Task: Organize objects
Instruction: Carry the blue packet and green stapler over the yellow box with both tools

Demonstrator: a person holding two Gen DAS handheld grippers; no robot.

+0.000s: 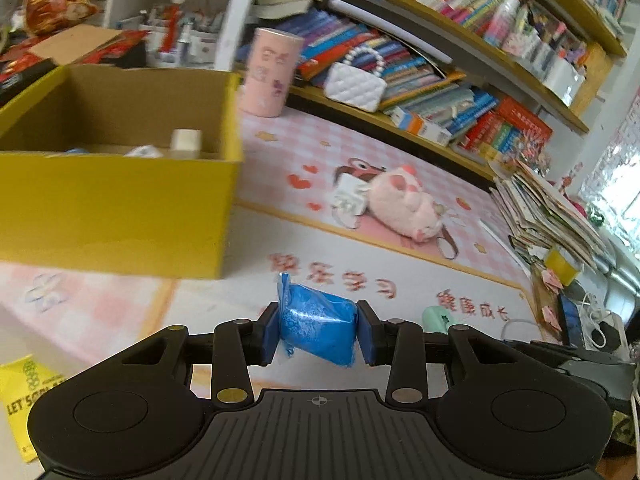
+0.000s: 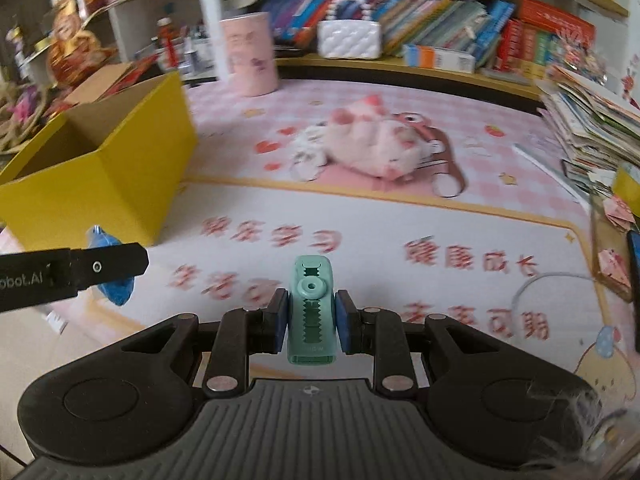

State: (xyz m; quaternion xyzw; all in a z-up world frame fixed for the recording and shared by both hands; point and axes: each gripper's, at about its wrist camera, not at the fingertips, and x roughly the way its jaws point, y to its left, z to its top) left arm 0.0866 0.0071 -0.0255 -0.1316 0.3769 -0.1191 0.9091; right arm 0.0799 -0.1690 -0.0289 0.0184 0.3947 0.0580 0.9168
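we read the job as getting the loose things off the tabletop (image 2: 400, 216) and into the yellow box (image 1: 120, 208) — and we judge it somewhere in the middle. in the left wrist view the box fills the upper left of the frame, and a pale block (image 1: 186, 143) plus one or two small items we cannot make out already lie on its floor, so some sorting looks done.

two more pieces are in hand right now. the left gripper (image 1: 318, 330) has its jaws part closed, pressed on either side of a blue packet (image 1: 316, 328) at the lower middle of its frame; the packet is lifted off the mat, just below and right of the box's near corner. the right gripper (image 2: 311, 322) has its jaws drawn as far in as they go, clamped on a mint green clip-like item (image 2: 311, 312) (its toothed face is toward the camera), at the lower middle of the right wrist view, with the box at that frame's left edge.

what is left, as far as we can see: both held things are not yet in the box, and a pink plush toy (image 2: 372, 144) with a small white object (image 1: 350, 198) touching it lies on the pink mat in the middle of both views. a pink cylinder (image 1: 270, 72) stands beside the box's far corner; whether it or the white quilted bag (image 2: 349, 38) on the shelf belong to the job we cannot tell.
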